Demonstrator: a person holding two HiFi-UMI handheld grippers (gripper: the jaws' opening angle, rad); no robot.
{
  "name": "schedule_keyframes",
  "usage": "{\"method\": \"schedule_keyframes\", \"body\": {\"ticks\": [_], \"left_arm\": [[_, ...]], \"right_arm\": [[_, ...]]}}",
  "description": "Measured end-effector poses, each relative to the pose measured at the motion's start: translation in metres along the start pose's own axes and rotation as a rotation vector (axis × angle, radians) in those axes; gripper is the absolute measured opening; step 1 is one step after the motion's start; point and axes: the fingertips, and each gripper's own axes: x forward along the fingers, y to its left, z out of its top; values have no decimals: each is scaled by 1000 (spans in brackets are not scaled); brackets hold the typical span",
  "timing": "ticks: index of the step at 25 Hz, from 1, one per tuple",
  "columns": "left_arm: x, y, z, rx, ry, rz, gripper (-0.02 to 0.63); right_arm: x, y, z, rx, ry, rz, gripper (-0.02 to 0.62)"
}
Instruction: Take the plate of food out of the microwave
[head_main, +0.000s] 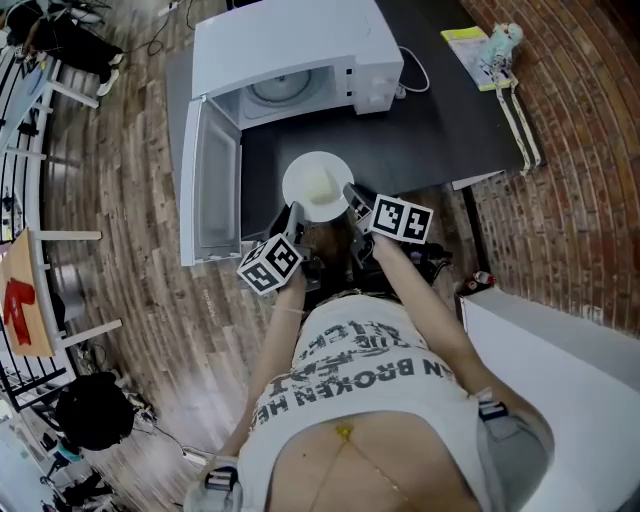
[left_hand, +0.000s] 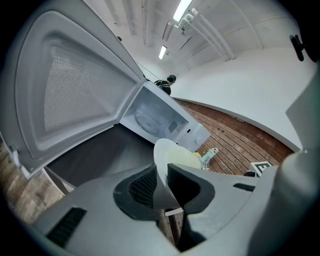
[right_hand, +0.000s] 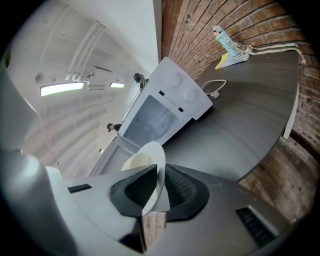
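Observation:
A white plate with pale yellow food on it hangs over the near edge of the dark table, in front of the white microwave. My left gripper is shut on the plate's left rim, and the plate runs edge-on between its pads. My right gripper is shut on the right rim, and the plate is pinched there the same way. The microwave door stands wide open to the left. Its cavity holds only the glass turntable.
A yellow-and-teal packet lies at the table's far right corner, with a white cord along the right edge. A brick wall runs at the right. A white counter stands at the lower right. The floor is wood planks.

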Motion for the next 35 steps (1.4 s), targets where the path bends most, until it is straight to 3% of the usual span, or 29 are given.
{"method": "schedule_keyframes", "body": {"ticks": [35], "left_arm": [[3, 0, -7, -21, -19, 48, 72]], "right_arm": [[4, -5, 2, -35, 53, 23, 47]]}}
